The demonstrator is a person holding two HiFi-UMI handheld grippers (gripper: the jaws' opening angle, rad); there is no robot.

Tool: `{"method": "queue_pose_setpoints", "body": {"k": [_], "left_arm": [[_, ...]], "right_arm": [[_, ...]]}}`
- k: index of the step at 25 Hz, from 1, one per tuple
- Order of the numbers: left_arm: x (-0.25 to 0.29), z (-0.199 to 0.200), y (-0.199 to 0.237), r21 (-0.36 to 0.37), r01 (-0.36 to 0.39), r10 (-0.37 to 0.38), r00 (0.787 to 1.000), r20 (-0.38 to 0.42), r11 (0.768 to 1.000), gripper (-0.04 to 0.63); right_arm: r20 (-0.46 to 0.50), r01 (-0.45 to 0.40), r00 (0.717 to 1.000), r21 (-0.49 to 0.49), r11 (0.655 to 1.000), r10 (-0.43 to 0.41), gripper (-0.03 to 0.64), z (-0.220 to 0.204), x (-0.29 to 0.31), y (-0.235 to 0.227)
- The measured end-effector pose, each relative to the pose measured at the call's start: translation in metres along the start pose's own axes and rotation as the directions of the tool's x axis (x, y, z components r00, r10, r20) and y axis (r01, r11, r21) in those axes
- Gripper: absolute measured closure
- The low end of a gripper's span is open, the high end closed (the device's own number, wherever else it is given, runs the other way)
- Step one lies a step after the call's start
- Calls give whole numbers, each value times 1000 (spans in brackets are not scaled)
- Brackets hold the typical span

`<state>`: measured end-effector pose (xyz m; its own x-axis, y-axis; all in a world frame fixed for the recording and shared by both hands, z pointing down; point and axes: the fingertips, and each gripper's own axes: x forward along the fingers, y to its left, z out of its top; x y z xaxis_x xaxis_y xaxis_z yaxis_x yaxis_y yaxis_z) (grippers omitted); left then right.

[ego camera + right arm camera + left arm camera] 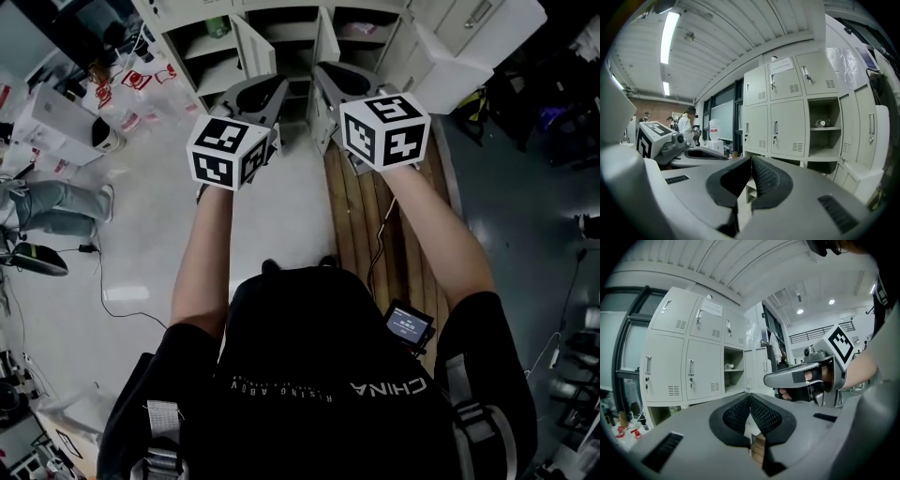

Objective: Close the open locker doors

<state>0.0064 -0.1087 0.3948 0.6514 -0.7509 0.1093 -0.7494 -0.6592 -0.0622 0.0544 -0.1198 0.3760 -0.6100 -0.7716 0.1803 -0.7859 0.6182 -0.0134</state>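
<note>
Grey flooring and a slatted wooden platform (361, 202) are being viewed below the locker bank (281, 23), which is being faced but not yet being touched. The left gripper (750, 401) and the right gripper (751, 161) are being held with fingers pressed together on nothing. A door could be sent rebounding if it is being shoved too fast, or be missed if blunt closed tips are being slid off its thin edge; the platform's edge could be tripped on. Pale metal doors are being shown swung outward: one narrow door (251, 45) and a second narrow door (324, 37) at the bank's middle, a wider door (469, 52) at its right end, with shelves being exposed behind.
</note>
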Motion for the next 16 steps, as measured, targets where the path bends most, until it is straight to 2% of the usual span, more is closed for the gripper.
{"method": "queue_pose_setpoints", "body": {"k": [6, 16], "left_arm": [[2, 1, 5, 24, -47, 47, 999, -10, 999, 575], [12, 8, 9, 14, -44, 44, 999, 4, 999, 575]], "right_arm": [[-1, 31, 1000, -13, 999, -31, 583, -4, 0, -6], [-14, 62, 998, -13, 998, -63, 584, -9, 8, -23]]}}
